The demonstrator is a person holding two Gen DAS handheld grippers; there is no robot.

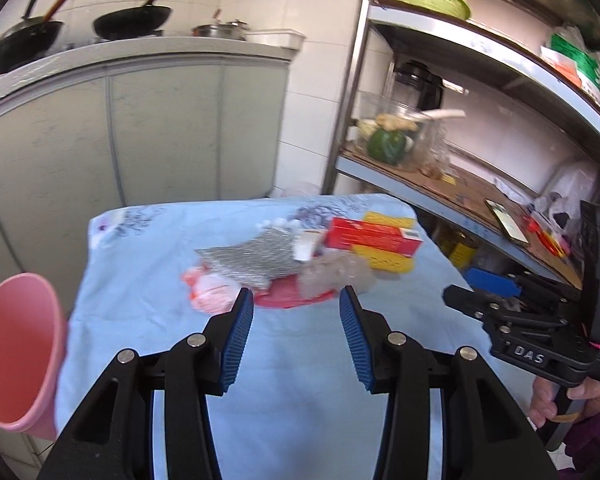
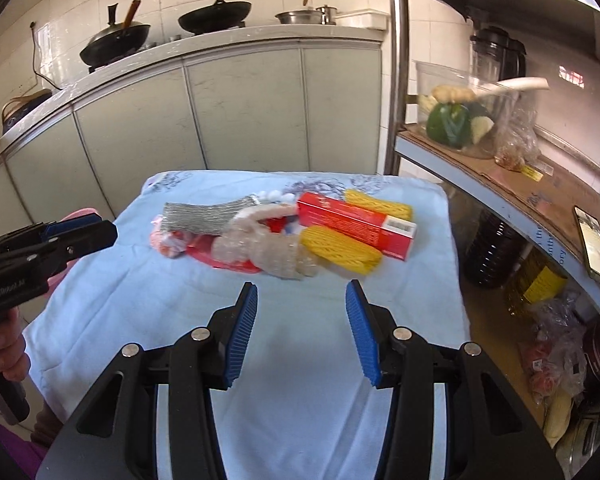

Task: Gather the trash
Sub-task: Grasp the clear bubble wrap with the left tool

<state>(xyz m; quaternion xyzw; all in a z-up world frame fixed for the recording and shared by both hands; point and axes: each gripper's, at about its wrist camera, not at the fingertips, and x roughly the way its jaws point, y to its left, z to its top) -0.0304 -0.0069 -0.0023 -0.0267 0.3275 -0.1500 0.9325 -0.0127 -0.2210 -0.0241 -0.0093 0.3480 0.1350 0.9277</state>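
A heap of trash lies on a table with a light blue cloth (image 1: 148, 280) (image 2: 148, 292). It holds a red carton (image 1: 372, 236) (image 2: 356, 224), yellow corrugated pieces (image 1: 388, 260) (image 2: 340, 250), a silver foil wrapper (image 1: 256, 254) (image 2: 196, 218), crumpled bubble wrap (image 1: 336, 274) (image 2: 268, 254), a red lid (image 1: 288, 296) (image 2: 204, 250) and a pink-white bag (image 1: 210, 290) (image 2: 164, 244). My left gripper (image 1: 296, 304) is open, empty, just short of the heap. My right gripper (image 2: 302, 300) is open, empty, before the bubble wrap. A pink bin (image 1: 16, 352) stands at the table's left.
A metal shelf rack (image 1: 480, 200) (image 2: 500, 200) stands right of the table with a phone (image 2: 594, 246), oil bottles (image 2: 536, 280) and a bowl of vegetables (image 2: 456, 120). A counter with cabinets (image 1: 140, 120) (image 2: 220, 92) and woks is behind.
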